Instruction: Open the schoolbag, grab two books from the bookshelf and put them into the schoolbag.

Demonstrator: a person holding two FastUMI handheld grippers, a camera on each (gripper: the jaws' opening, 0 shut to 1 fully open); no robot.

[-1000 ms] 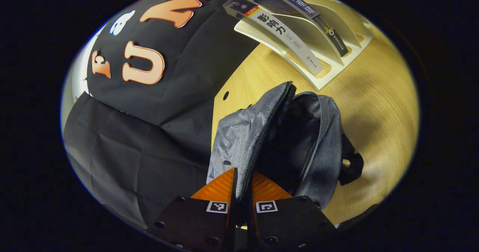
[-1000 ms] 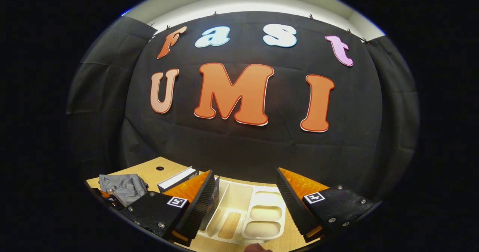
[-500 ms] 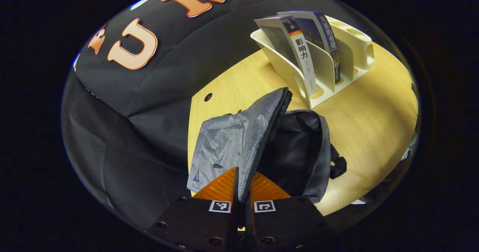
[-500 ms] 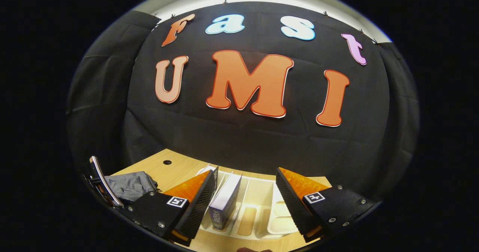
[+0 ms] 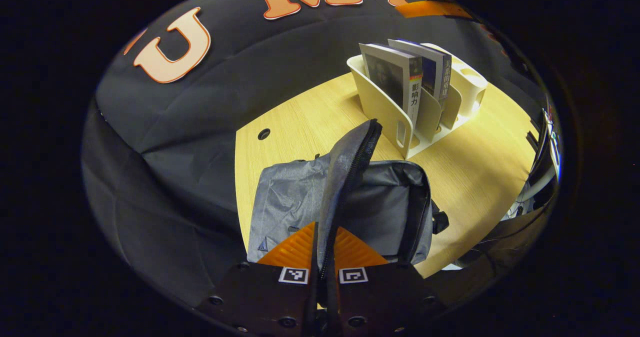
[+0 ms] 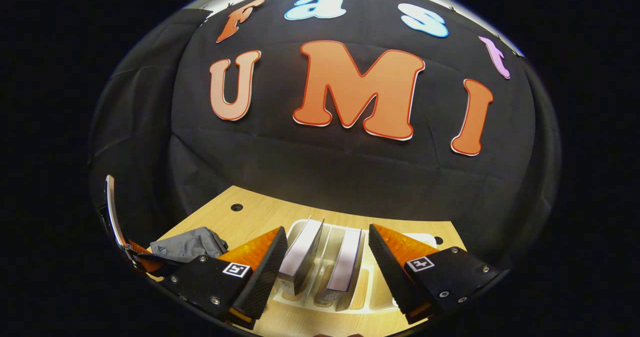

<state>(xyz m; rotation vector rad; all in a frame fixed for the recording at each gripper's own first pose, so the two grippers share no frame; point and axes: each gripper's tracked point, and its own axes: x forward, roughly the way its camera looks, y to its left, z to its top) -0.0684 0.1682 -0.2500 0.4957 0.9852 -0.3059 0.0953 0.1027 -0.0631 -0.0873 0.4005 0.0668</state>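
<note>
Left gripper view
Left gripper [image 5: 324, 249]: pinched tight on the zip edge of the schoolbag's flap [image 5: 345, 177], holding it up on edge.
Schoolbag [image 5: 382, 212]: grey, lying on the wooden table [image 5: 475, 167], its mouth open toward 3 o'clock of the lifted flap.
Bookshelf [image 5: 395, 122]: cream rack at about 1 o'clock from the bag, just beyond the flap's tip.
Books: a white-spined book [image 5: 402, 84] and a dark-spined book [image 5: 432, 72] stand upright in neighbouring slots.
Writing: both spines carry printed characters (too small for me to read with confidence).

Right gripper view
Right gripper [image 6: 327, 262]: spread wide and holding nothing, above the rack.
Books: the left book [image 6: 302, 254] sits by the left finger; the right book [image 6: 346, 264] is between the fingers, toward 12 o'clock.
Key relation: the books' long edges run away from the gripper, roughly in line with its fingers, so I judge the right book the likelier grab (this hand is also much the nearer one).
Bag: a grey corner [image 6: 192, 244] lies at 9 o'clock, well apart from the rack.
Progress: bag opened, no book taken yet.
</note>
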